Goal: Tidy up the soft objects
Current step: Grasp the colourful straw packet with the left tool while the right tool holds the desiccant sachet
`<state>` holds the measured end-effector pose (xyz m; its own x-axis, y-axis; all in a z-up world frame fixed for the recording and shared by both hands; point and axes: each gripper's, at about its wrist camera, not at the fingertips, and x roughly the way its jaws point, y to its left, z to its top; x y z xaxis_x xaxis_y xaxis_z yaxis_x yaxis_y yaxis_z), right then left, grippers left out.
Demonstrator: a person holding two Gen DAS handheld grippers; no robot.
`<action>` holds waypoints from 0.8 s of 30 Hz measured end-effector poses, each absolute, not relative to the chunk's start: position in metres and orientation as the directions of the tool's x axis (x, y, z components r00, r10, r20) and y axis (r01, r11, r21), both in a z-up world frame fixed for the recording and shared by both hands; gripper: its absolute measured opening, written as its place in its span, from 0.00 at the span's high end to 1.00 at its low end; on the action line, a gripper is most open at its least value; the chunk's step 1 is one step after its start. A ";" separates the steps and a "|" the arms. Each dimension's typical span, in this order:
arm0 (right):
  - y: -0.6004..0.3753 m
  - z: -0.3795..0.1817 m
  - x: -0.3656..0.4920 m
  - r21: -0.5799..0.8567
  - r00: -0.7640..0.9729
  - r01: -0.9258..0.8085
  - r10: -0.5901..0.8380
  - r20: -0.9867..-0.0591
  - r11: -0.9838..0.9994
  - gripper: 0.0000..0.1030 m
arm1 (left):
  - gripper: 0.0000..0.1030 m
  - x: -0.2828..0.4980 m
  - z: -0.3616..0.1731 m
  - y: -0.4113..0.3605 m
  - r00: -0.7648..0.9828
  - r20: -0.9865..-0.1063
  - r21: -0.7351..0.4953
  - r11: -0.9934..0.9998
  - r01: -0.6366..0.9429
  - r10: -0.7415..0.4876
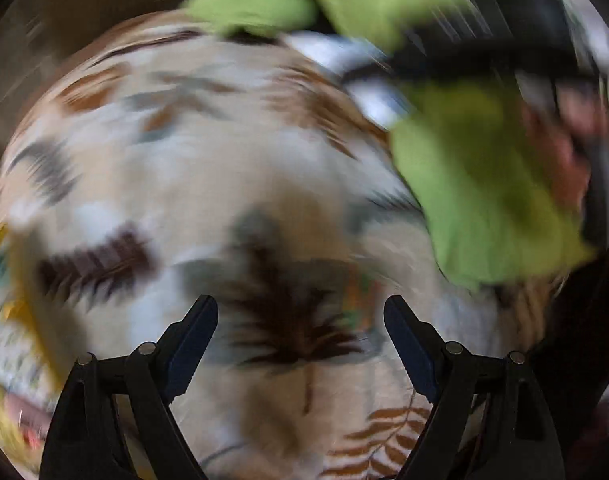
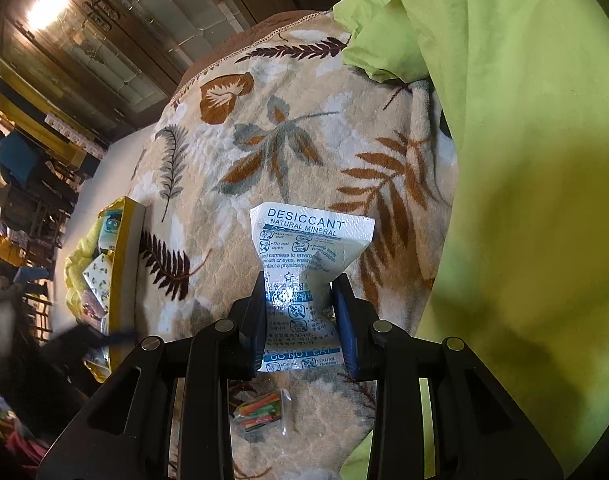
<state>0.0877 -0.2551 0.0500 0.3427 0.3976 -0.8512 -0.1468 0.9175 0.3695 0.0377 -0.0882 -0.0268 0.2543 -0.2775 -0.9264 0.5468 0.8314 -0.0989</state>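
My right gripper (image 2: 300, 284) is shut on a white desiccant packet (image 2: 312, 240) with blue print, pinched at its middle above the leaf-patterned blanket (image 2: 264, 148). A small clear bag of coloured sticks (image 2: 260, 410) lies on the blanket just below the jaws. My left gripper (image 1: 300, 312) stands wide open with nothing between its fingers, pointing down at the same blanket (image 1: 184, 168); this view is heavily blurred. A green cloth (image 1: 476, 184) lies to its right, and a dark blurred shape (image 1: 484, 60) crosses the top right.
A big green cloth (image 2: 524, 160) covers the right side. At the blanket's left edge stands a yellow box (image 2: 122, 272) with small packets in it (image 2: 98, 272). A dark wooden cabinet (image 2: 84, 40) and a person (image 2: 16, 156) are far behind.
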 end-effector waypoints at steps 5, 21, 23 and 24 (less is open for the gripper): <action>-0.259 0.053 0.088 0.381 0.353 -0.142 0.407 -0.843 0.913 0.71 | 0.18 0.044 -0.072 -0.128 0.202 -0.958 -0.032 0.779 0.627 -0.202; -0.248 0.057 0.080 0.405 0.359 -0.164 0.437 -0.825 0.900 0.71 | 0.88 0.046 -0.062 -0.097 0.198 -0.939 -0.123 0.811 0.572 -0.282; -0.237 0.061 0.075 0.410 0.356 -0.193 0.453 -0.817 0.891 0.71 | 0.88 0.043 -0.049 -0.078 0.230 -0.924 -0.140 0.831 0.538 -0.304; -0.231 0.063 0.072 0.412 0.353 -0.206 0.460 -0.815 0.888 0.71 | 0.88 0.042 -0.043 -0.069 0.245 -0.919 -0.145 0.843 0.517 -0.308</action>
